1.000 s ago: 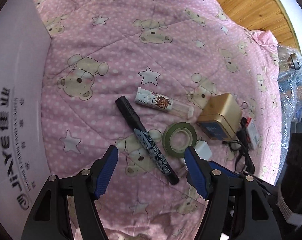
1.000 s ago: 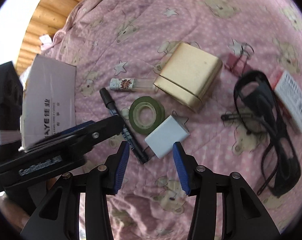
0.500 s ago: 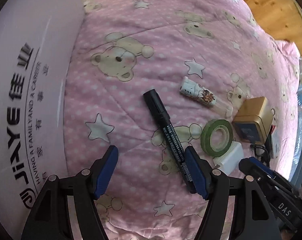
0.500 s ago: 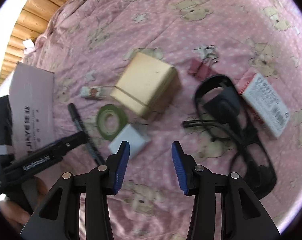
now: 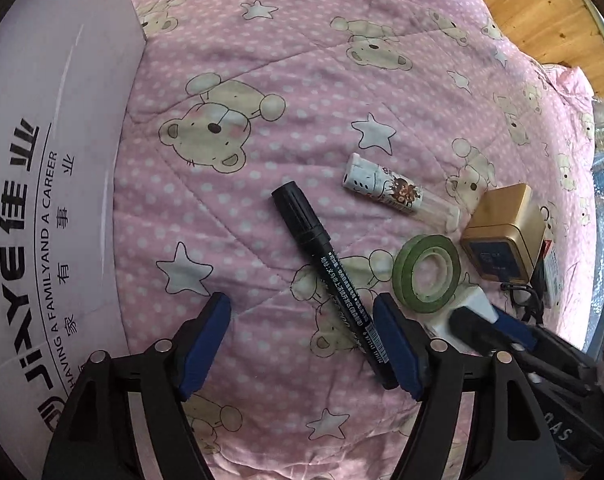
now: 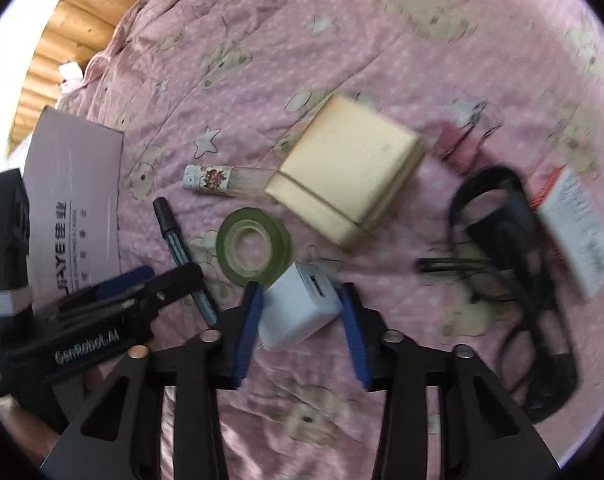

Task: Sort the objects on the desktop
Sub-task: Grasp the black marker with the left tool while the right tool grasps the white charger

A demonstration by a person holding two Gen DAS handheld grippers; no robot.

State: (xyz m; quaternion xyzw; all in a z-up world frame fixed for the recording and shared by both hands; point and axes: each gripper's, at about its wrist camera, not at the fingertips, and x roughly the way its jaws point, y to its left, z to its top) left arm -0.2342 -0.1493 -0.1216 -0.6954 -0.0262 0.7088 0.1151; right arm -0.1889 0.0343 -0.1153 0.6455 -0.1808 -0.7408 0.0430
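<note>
One pink quilted blanket point(image 5: 302, 92) with bear and star print carries the items. Counted: one black marker pen point(image 5: 326, 268), one small white tube with a cartoon label point(image 5: 394, 192), one roll of green tape point(image 5: 426, 274), one gold square box point(image 6: 350, 170), one white cube-shaped charger plug point(image 6: 300, 306), one pair of black-framed glasses point(image 6: 514, 264), one white and red printed packet point(image 6: 578, 228), and one pink binder clip point(image 6: 458, 144), blurred. One pale lilac printed cardboard box point(image 5: 42, 184) lies at nine o'clock in the left wrist view.

The left gripper point(image 5: 302, 340) has its jaws spread wide and holds nothing; the marker's lower end lies just inside the right blue pad point(image 5: 396, 346). The right gripper point(image 6: 300, 320) has its jaws parted, with the charger plug between them; contact on either side cannot be confirmed. The tape roll touches the plug at eleven o'clock. The tube lies beside the gold box at nine o'clock.
</note>
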